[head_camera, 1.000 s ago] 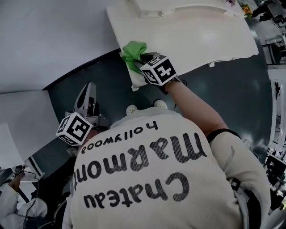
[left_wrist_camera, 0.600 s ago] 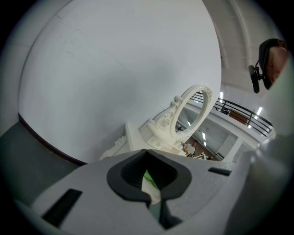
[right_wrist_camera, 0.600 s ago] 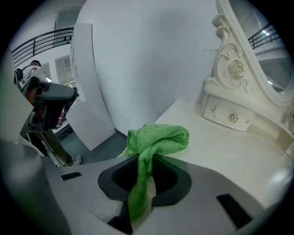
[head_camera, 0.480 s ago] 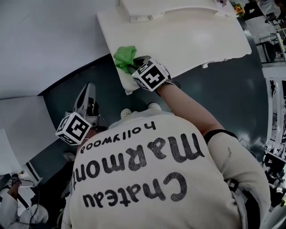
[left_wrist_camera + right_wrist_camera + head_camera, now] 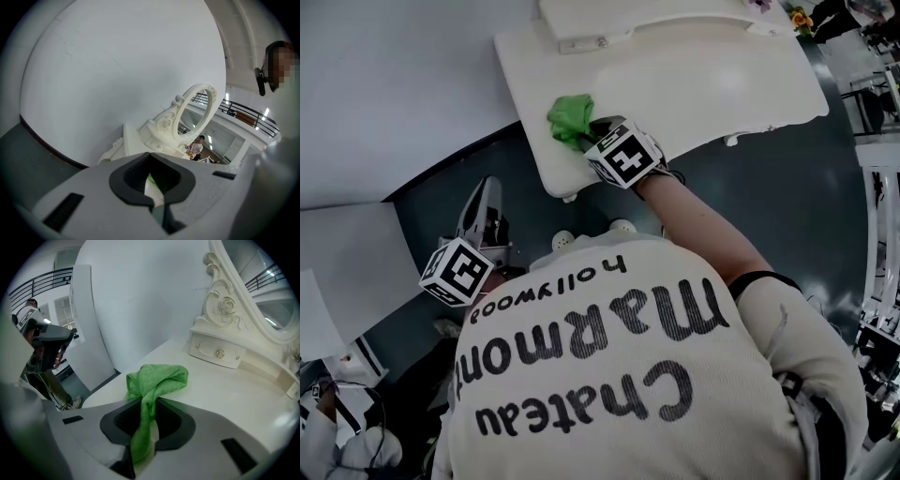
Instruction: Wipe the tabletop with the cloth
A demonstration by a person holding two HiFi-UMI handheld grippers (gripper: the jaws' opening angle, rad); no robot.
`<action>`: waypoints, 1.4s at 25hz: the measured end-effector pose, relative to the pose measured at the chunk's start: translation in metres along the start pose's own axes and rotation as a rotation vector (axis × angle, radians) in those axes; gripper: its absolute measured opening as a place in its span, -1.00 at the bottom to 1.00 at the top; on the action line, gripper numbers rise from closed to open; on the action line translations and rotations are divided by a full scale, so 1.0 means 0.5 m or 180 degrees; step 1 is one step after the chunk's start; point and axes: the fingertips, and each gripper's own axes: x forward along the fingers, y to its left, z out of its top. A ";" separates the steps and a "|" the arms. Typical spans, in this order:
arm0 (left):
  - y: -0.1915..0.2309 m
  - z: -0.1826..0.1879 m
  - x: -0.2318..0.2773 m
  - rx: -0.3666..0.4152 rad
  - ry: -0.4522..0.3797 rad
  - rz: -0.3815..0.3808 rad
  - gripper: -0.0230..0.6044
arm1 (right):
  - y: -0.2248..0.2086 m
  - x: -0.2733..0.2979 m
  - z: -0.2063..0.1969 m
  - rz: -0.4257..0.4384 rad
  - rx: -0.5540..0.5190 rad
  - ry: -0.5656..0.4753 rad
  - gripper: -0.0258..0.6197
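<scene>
Cloth (image 5: 157,380), looking soft and light, is bunching on the desk (image 5: 712,84), right claw (image 5: 143,437) pinching its tail, left claw (image 5: 154,201) hanging clenched, empty.

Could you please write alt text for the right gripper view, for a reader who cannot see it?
The right claw is shut on a green cloth, whose bunched end rests on a white tabletop. Behind it stand a small white drawer and an ornate carved mirror frame, against a white wall.
</scene>
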 end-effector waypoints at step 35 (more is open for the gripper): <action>-0.069 -0.048 -0.005 -0.0083 -0.0254 0.0267 -0.90 | -0.239 -0.117 -0.107 -0.0325 0.0418 0.0071 -0.66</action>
